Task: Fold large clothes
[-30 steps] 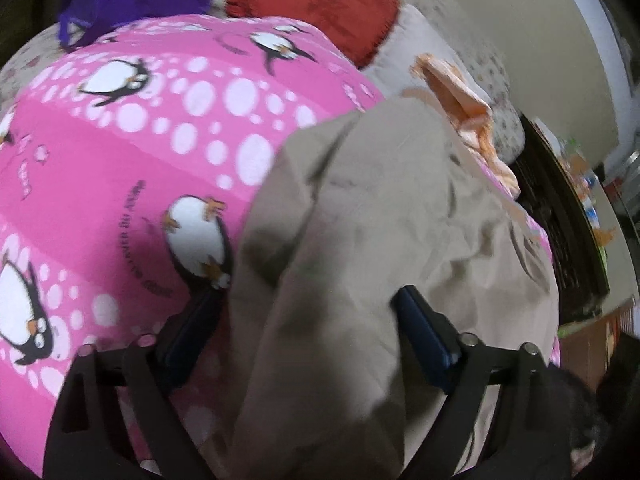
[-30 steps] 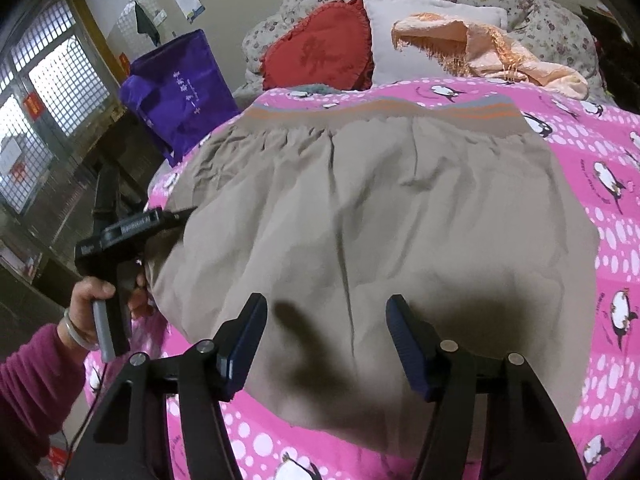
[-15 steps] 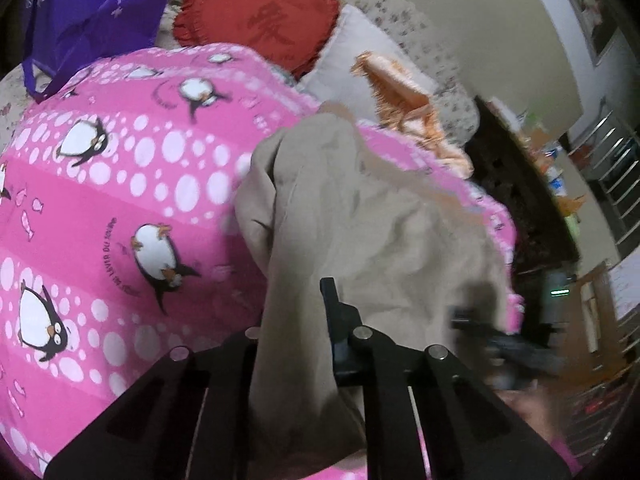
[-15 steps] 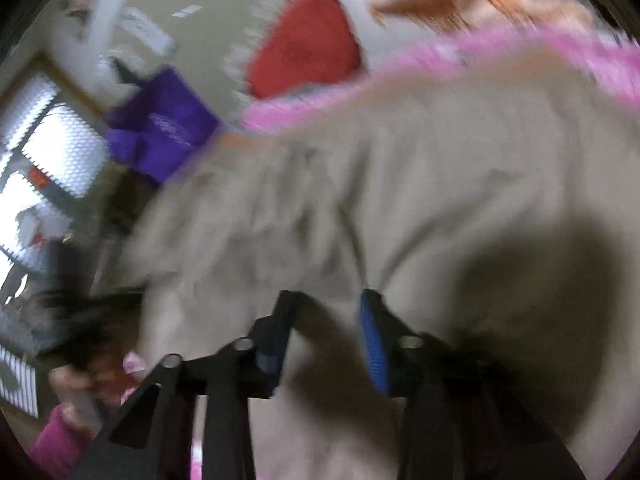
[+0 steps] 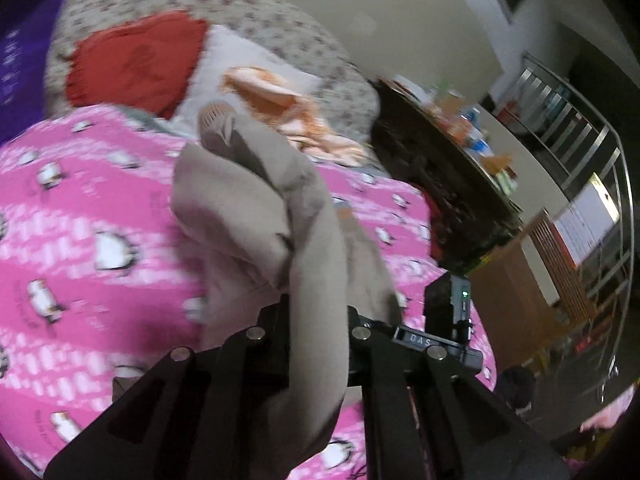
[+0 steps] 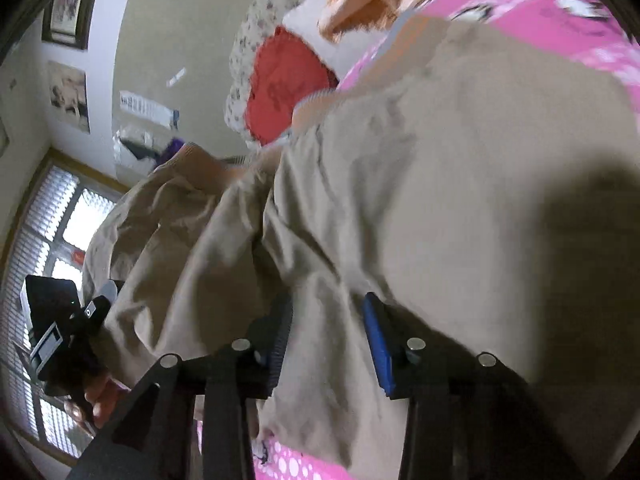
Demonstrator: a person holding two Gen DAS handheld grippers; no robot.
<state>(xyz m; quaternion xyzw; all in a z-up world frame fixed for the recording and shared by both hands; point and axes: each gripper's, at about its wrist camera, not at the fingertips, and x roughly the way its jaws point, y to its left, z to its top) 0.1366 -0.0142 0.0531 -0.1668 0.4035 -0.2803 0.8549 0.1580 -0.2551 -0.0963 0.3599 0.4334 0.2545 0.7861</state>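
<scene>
A large beige garment [image 5: 256, 200] lies on a pink penguin-print bedspread [image 5: 80, 220]. My left gripper [image 5: 318, 320] is shut on a bunched fold of the beige garment and lifts it off the bed. In the right wrist view the beige garment [image 6: 440, 200] fills most of the frame. My right gripper [image 6: 326, 328] is shut on its near hem, cloth pinched between the blue-padded fingers [image 6: 374, 332]. The left gripper [image 6: 76, 320] shows at lower left in the right wrist view, and the right gripper's body [image 5: 448, 320] at lower right in the left wrist view.
A red heart cushion [image 5: 136, 60], a white pillow [image 5: 224, 68] and an orange cloth [image 5: 288, 108] lie at the bed's head. A dark cabinet [image 5: 440, 184] with clutter stands right of the bed. A window [image 6: 52, 232] is at the left.
Both grippers have shut on the garment's near edge and lifted it. The left side of the garment has bunched up off the bedspread and swung toward the middle.
</scene>
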